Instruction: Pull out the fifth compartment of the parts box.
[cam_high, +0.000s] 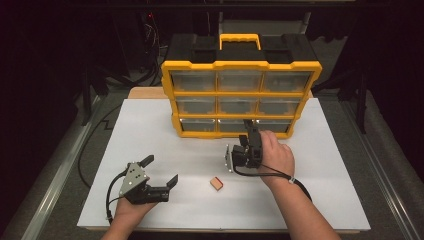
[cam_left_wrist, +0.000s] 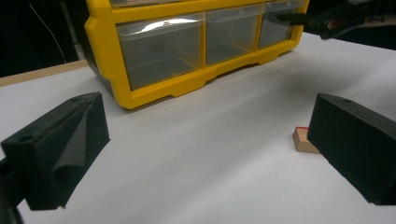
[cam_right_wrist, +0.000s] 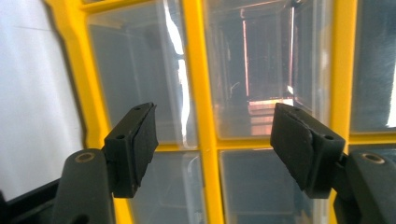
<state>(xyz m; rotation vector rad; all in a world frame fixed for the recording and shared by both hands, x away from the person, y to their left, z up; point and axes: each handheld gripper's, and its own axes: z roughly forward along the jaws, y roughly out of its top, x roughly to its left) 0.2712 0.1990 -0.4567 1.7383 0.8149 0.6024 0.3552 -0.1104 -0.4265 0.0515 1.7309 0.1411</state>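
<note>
Nine clear drawers sit in the yellow drawer cabinet (cam_high: 241, 95) at the far side of the white table (cam_high: 150, 130), and that cabinet is the landmark for everything else. Right up against its bottom row, at the front face, is the right gripper (cam_high: 248, 131), turned on its side in the person's hand. In the right gripper view its jaws are spread, with nothing between them but the yellow frame bar (cam_right_wrist: 198, 84) dividing two drawers. That is my first worry: the jaws straddle the divider rather than a drawer front, so closing there would likely pinch plastic frame and open nothing. A shove could also slide the whole cabinet back, since nothing braces it.

Well in front of the cabinet, toward the person, the left gripper (cam_high: 160, 172) rests low over the table, its jaws spread wide and empty. Between the two grippers, clear of the cabinet's front, lies the small wooden block (cam_high: 216, 183), untouched. From the left gripper view the block (cam_left_wrist: 304, 140) peeks out beside one jaw, so a careless sweep could knock it away.
</note>
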